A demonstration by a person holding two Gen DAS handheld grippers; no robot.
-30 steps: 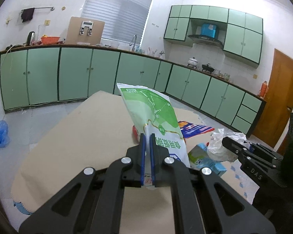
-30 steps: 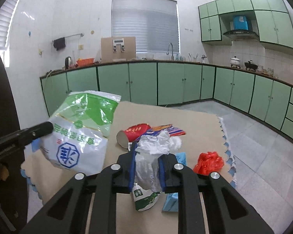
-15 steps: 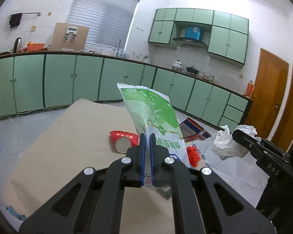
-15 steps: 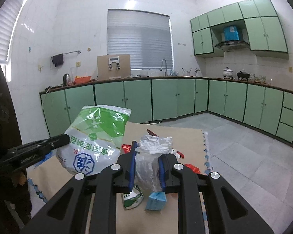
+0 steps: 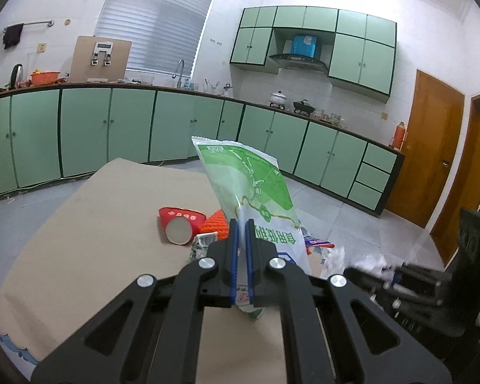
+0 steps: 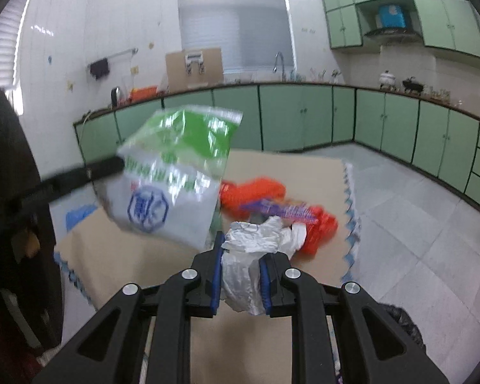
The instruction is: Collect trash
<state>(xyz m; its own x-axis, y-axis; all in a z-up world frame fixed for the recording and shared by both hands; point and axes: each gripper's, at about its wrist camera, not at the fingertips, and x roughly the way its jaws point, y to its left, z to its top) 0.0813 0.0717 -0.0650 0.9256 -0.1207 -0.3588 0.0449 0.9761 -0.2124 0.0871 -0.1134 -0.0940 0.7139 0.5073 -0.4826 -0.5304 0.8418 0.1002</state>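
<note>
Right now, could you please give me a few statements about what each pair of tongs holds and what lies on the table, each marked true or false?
1. The left tongs are shut on a green and white bag. True.
2. The right tongs are open with nothing in them. False: they grip a crumpled white wrapper.
3. A red paper cup lies on its side on the table. True.
4. The bag rests flat on the table. False: it is held up off it.
5. The table is bare apart from the cup. False: more trash lies there, including an orange bag.
</note>
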